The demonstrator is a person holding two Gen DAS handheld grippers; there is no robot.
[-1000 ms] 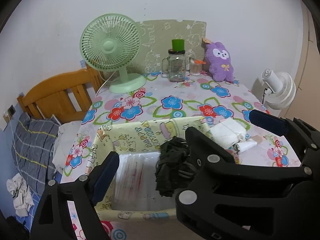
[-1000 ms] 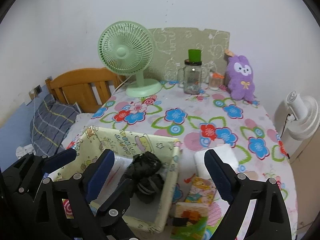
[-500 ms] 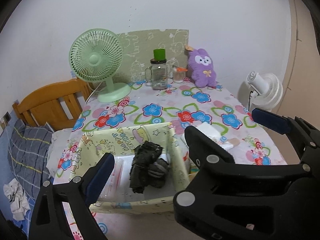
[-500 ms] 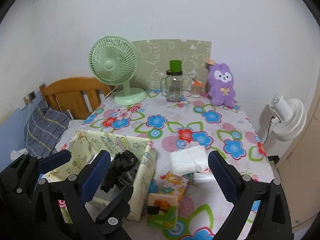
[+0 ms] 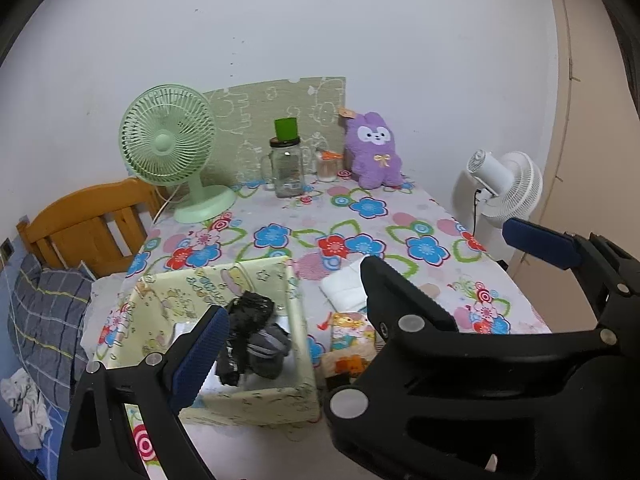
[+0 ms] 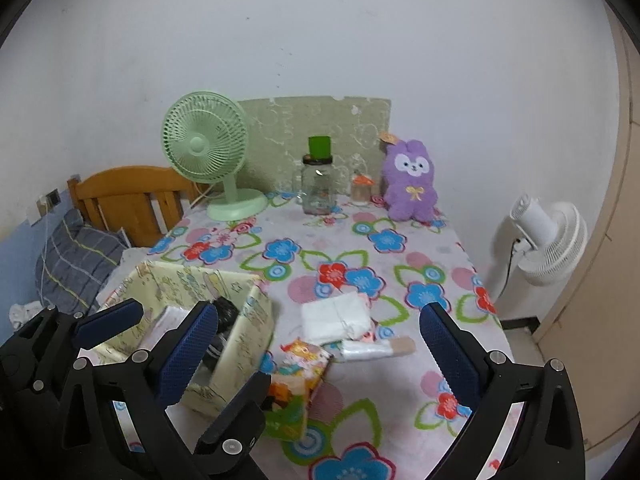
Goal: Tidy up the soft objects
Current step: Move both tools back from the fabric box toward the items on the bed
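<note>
A pale yellow cartoon-print fabric box [image 5: 256, 398] [image 6: 244, 344] sits at the near left of the flowered table. Dark bundled socks or cloth [image 5: 252, 332] lie inside it beside a clear plastic packet. A folded white cloth [image 6: 336, 316] [image 5: 344, 286], a small white packet [image 6: 366, 348] and a colourful cartoon pouch [image 6: 298, 376] [image 5: 352, 340] lie on the table right of the box. My left gripper [image 5: 360, 296] is open and empty, above the box's right side. My right gripper [image 6: 316, 344] is open and empty, above the pouch and cloth.
A green desk fan [image 6: 208, 160], a glass jar with a green lid [image 6: 318, 184], a small jar [image 6: 360, 190] and a purple plush rabbit [image 6: 410, 186] stand at the table's back. A wooden chair [image 6: 128, 200] and bedding are left; a white floor fan [image 6: 548, 236] is right.
Both grippers have pulled back and up from the box, so the whole table now shows. The dark bundle stays in the box. Both grippers stay open.
</note>
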